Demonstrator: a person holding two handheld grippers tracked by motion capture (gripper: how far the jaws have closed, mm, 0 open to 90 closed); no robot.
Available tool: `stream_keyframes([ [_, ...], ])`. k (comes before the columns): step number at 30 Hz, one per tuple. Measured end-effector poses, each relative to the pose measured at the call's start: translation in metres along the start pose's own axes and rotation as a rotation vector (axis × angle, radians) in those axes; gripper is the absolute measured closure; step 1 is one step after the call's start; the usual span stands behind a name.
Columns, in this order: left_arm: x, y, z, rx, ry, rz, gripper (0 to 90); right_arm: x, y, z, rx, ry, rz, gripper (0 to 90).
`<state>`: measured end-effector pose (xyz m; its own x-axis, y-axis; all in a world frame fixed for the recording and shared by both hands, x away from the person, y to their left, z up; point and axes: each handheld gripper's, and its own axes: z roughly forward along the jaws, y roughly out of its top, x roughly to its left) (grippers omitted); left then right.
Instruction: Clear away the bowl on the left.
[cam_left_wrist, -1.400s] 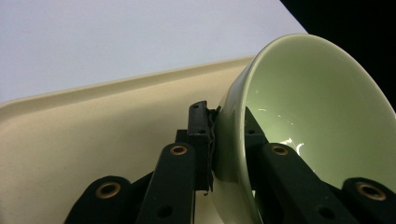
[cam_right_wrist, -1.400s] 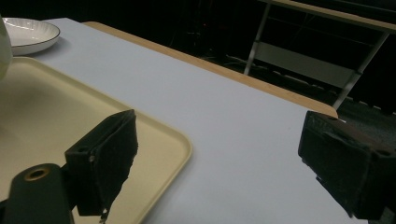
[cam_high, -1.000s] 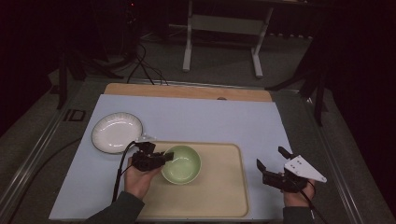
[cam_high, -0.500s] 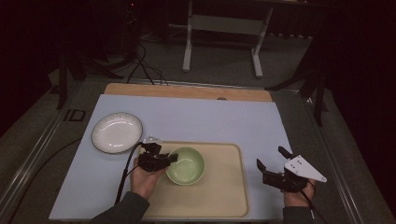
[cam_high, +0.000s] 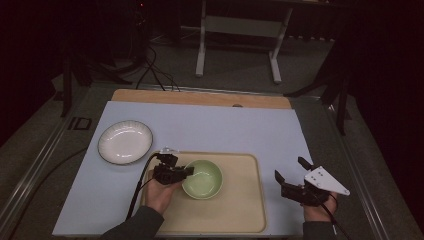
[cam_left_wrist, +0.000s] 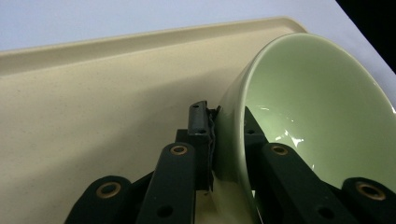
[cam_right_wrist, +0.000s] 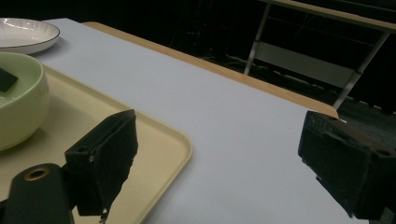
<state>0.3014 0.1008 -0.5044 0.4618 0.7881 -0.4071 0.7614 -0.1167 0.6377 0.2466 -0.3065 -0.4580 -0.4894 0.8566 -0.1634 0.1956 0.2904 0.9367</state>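
Observation:
A pale green bowl (cam_high: 202, 179) sits on the cream tray (cam_high: 240, 210) near its left half. My left gripper (cam_high: 181, 172) is shut on the bowl's left rim, one jaw outside the wall and one inside, as the left gripper view shows on the green bowl (cam_left_wrist: 299, 112) over the tray (cam_left_wrist: 93, 102). My right gripper (cam_high: 289, 173) hangs open at the tray's right edge, with nothing between its jaws. The right gripper view has the bowl (cam_right_wrist: 21, 100) at far left and the tray's corner (cam_right_wrist: 173, 144) below.
A white plate (cam_high: 125, 142) lies on the light blue mat (cam_high: 220, 127) left of the tray, also seen as a white plate (cam_right_wrist: 28, 33). A wooden board edge (cam_high: 200, 97) runs along the far side. Table legs (cam_high: 202, 45) stand beyond.
My left gripper and the green bowl have slid rightward along the tray. The right gripper has stayed in place.

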Motion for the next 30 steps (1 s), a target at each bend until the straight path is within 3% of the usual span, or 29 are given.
stream_keyframes([
  [5, -0.001, -0.003, 0.007, 0.020, 0.015, 0.007, 81.6, 0.000, 0.000, 0.000, 0.000, 0.000, -0.001, 11.6],
  [10, 0.000, -0.003, 0.010, 0.008, -0.003, 0.008, 79.9, 0.000, 0.000, 0.000, 0.004, 0.001, 0.003, 11.6],
  [13, 0.001, -0.002, 0.006, -0.011, 0.007, 0.023, 67.3, 0.000, 0.000, 0.001, 0.004, 0.002, 0.000, 11.6],
  [19, 0.001, 0.002, -0.017, -0.073, 0.065, 0.074, 49.2, 0.000, 0.000, 0.001, 0.007, 0.001, 0.007, 11.6],
  [24, -0.001, 0.005, -0.044, -0.143, 0.167, 0.157, 37.5, 0.001, -0.001, 0.001, 0.008, 0.006, 0.006, 11.5],
  [30, 0.000, 0.002, -0.076, -0.215, 0.270, 0.210, 23.7, 0.000, -0.001, 0.002, 0.009, 0.006, 0.007, 11.6],
])
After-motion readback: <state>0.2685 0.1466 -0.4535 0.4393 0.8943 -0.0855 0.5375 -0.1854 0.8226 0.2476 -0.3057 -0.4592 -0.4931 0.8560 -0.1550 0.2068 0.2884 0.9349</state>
